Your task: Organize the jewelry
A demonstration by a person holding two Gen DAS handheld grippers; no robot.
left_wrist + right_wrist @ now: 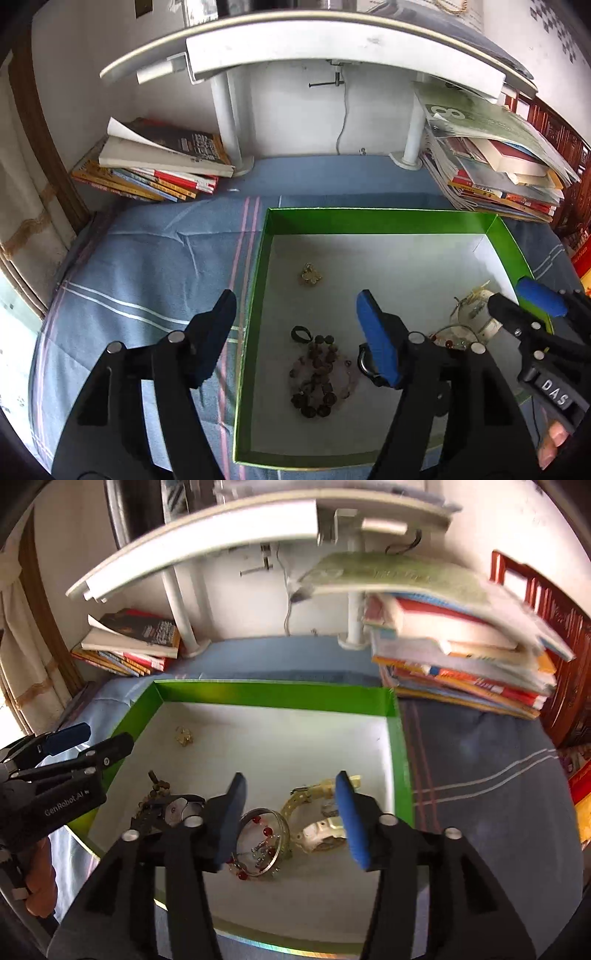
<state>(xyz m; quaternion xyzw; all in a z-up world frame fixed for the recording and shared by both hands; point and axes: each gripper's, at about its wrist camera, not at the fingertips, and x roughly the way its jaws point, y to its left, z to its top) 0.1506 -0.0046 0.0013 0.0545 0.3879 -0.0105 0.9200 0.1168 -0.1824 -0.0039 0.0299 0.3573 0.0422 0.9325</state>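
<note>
A green box (380, 218) with a white floor lies on the blue cloth and holds the jewelry. In the left wrist view a dark bead bracelet (319, 380), a small gold piece (311, 275) and a black ring (301, 334) lie in it. My left gripper (295, 321) is open and empty, above the box's left wall. In the right wrist view a silver bangle with red beads (264, 840) and a cream watch (317, 812) lie near the box's right wall (400, 749). My right gripper (291, 808) is open and empty, just above them.
Stacks of books lie at the back left (155, 162) and back right (495, 166). A white shelf on posts (295, 48) hangs over the back. The blue striped cloth (147, 266) surrounds the box. A red wooden chair (546, 627) stands at the right.
</note>
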